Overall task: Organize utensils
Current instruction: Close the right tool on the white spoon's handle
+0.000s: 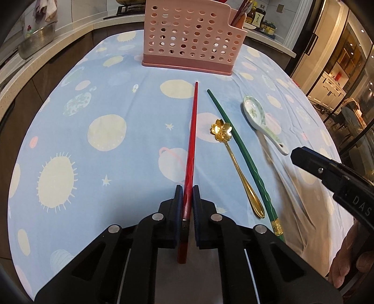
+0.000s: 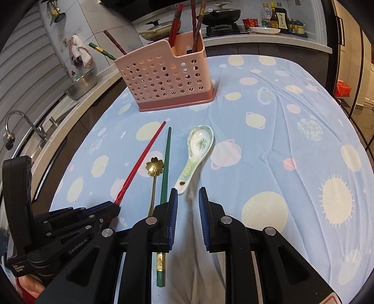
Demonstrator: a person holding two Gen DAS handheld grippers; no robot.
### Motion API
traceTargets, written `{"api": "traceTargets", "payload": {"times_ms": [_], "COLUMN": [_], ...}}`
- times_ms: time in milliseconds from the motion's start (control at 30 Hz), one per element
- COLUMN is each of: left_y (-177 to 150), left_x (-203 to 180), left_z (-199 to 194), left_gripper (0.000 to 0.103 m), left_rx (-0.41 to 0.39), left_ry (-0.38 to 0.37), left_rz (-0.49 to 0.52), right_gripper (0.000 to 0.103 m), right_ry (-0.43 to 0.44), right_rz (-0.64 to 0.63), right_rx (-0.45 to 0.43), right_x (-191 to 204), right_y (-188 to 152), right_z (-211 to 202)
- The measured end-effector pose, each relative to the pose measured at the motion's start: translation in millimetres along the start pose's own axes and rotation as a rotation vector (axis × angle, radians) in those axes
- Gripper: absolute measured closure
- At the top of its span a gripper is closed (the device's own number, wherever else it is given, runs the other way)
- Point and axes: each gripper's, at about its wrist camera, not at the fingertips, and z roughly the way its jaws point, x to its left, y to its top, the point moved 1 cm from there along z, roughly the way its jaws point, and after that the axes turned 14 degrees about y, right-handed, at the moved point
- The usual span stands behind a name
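Observation:
My left gripper is shut on the thick end of a red chopstick, whose tip points toward the pink perforated utensil holder. The chopstick also shows in the right wrist view, held by the left gripper. A green chopstick, a gold flower-shaped spoon and a white ceramic spoon lie to its right on the cloth. My right gripper is open and empty, just short of the ceramic spoon's handle, with the green chopstick under its left finger.
The table wears a blue cloth with planets. The holder has several chopsticks standing in it. A counter with a metal colander, a sink tap, a stove with pans and sauce bottles runs behind.

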Motion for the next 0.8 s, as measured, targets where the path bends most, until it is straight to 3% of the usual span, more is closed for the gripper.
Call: {"api": "traceTargets", "payload": {"times_ms": [533,800], "left_y": [5.4,6.2], "left_x": [-3.1,-2.2], "left_z": [3.1,4.3], "left_gripper": [0.095,0.095], "left_rx": [0.002,0.003], "left_ry": [-0.003,-0.009], "left_rz": [0.002,0.002], "right_gripper": [0.084,0.087], "right_ry": [0.023,0.021], "right_rz": [0.059,0.086], "right_rx": [0.013,0.046], "right_x": [-17.3,-29.0], "right_y": [23.0,11.9], "right_z": [28.6,43.5]}}
